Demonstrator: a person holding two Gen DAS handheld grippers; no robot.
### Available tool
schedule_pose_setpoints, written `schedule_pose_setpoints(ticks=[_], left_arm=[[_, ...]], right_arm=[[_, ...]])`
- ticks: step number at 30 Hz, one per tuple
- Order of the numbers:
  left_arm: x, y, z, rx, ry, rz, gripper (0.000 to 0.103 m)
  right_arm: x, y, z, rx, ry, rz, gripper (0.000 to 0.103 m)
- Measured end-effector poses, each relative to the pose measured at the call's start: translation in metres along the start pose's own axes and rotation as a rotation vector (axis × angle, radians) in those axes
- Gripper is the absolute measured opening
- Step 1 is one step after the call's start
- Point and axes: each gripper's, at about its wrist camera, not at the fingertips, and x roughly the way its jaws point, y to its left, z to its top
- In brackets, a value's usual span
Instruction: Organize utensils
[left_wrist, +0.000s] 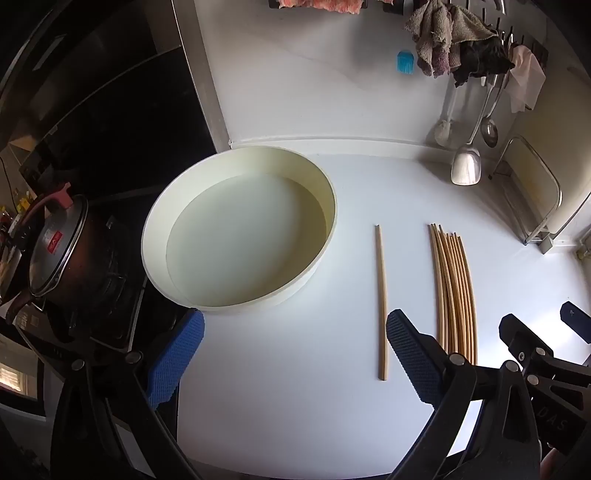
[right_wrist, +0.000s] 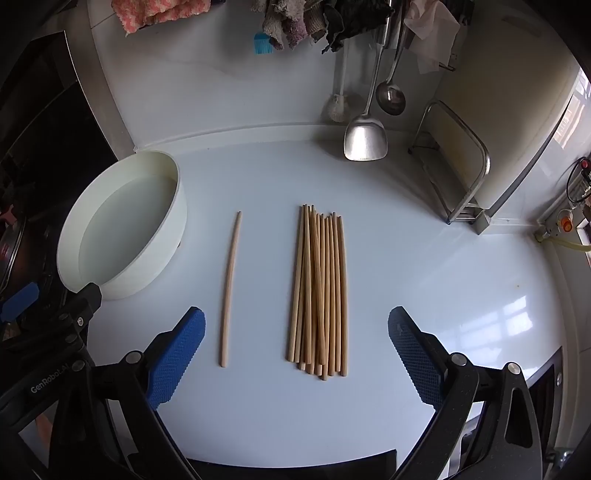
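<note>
Left tongs: released, jaws wide, nothing held, hovering above bench near front edge. Right tongs: likewise released and empty, poised over near ends of chopstick bundle.

Single chopstick: lying apart, between round basin and bundle, roughly parallel to it. Basin: empty, at left, just beside stove pot.

Step in hand, as judged: picking one stick from bundle and pairing beside the single. Recommended: descend on an outer stick, pinch near mid-length, close squarely across the shaft to prevent rolling, lift clear before traversing. Risk: pads catching two sticks, or scattering the stack.
</note>
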Motion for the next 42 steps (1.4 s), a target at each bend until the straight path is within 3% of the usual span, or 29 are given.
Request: schedule_pose_setpoints(ticks=[42], left_arm=[[0.0017,-0.0017,0.0013,-0.003,-0.008,-0.004,0.097]], right_arm=[[0.0029,0.0050,0.0019,0.002,-0.003,0.002,0.095]])
